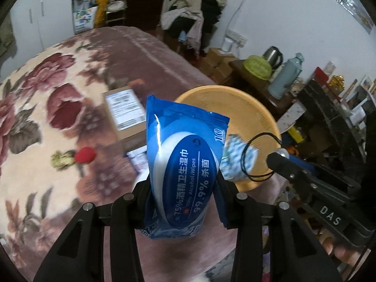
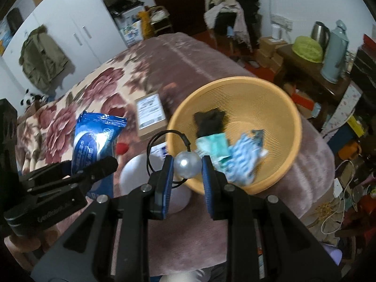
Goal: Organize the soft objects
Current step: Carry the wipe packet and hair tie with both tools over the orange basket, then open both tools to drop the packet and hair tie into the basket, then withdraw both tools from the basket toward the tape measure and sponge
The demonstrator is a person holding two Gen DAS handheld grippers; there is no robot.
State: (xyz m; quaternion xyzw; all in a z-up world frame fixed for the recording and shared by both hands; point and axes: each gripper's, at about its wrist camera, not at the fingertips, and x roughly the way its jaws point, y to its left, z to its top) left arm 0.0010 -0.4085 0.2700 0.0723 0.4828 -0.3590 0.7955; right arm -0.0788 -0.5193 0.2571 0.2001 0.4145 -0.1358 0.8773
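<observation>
My left gripper [image 1: 184,183] is shut on a blue pack of wet wipes [image 1: 181,162] and holds it upright above the bed, left of the yellow basket [image 1: 256,115]. It also shows in the right wrist view [image 2: 94,138]. My right gripper [image 2: 188,164] is shut on a pearl bead hair tie [image 2: 187,164] with a black elastic loop, at the near rim of the basket [image 2: 291,141]. In the basket lie a black soft item [image 2: 209,119], a green packet [image 2: 212,146] and a blue-white patterned pouch [image 2: 244,159].
On the floral blanket [image 1: 47,94] lie a cardboard box [image 1: 127,115], a red ball [image 1: 85,155] and a white round object [image 2: 136,171]. A cluttered side table with a thermos [image 2: 334,49] stands to the right. Clothes hang at the back.
</observation>
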